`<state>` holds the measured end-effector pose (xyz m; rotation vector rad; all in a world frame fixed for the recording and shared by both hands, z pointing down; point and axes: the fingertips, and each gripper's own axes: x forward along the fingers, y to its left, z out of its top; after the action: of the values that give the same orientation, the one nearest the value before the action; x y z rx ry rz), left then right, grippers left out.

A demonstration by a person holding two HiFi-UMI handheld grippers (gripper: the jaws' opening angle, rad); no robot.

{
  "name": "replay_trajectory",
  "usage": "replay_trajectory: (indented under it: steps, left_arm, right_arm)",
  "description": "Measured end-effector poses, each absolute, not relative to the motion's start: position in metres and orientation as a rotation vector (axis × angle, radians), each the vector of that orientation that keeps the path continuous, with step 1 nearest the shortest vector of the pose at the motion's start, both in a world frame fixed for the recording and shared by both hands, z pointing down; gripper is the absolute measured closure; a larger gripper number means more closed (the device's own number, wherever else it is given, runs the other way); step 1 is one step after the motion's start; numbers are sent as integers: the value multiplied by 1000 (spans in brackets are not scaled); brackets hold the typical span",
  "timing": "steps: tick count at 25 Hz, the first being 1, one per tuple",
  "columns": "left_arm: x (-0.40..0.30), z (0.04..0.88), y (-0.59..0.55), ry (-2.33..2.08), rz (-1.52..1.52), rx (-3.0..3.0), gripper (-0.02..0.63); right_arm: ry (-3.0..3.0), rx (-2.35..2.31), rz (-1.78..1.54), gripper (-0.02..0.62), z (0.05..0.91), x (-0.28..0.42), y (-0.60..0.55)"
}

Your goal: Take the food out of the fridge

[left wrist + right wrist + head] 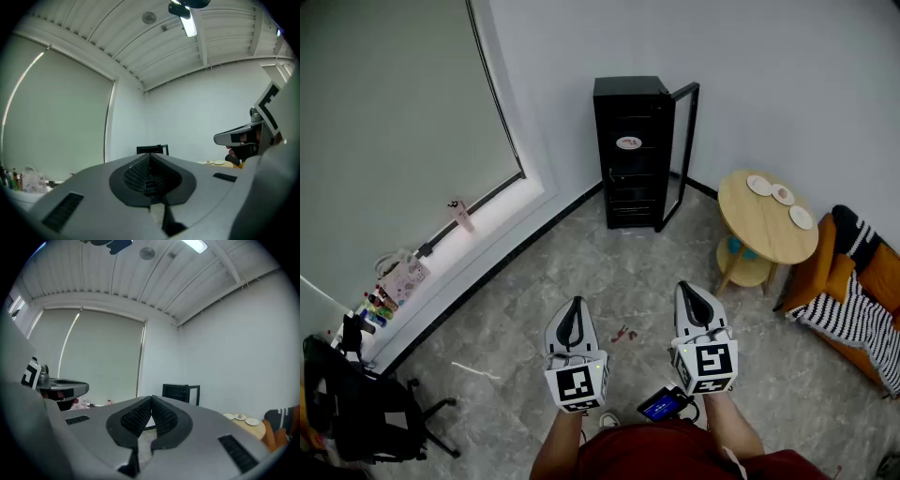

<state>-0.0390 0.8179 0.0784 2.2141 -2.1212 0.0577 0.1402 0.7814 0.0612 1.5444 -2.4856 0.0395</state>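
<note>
A black mini fridge point(630, 150) stands in the far corner, its glass door point(682, 155) swung open to the right. A plate of food point(628, 142) rests on an upper shelf inside. The fridge also shows far ahead in both gripper views, as the fridge point(152, 149) and the fridge point(180, 392). My left gripper point(573, 315) and right gripper point(691, 296) are held side by side near my body, well short of the fridge. Both are shut, tips touching, with nothing between them: left gripper point(150, 157), right gripper point(151, 402).
A round wooden table point(766, 223) with three small plates point(781, 194) stands right of the fridge. An orange seat with a striped cloth point(851, 291) is at far right. A black office chair point(356, 408) sits at lower left, by a window sill point(441, 246) with small items.
</note>
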Motion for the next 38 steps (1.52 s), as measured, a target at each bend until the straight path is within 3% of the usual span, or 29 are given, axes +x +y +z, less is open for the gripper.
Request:
replay_trajectory:
  steps: [38]
  left_arm:
    - [71,82,808,-2094,111,2200,592]
  right_arm:
    - [-2509,1566,111,572,60,244,763]
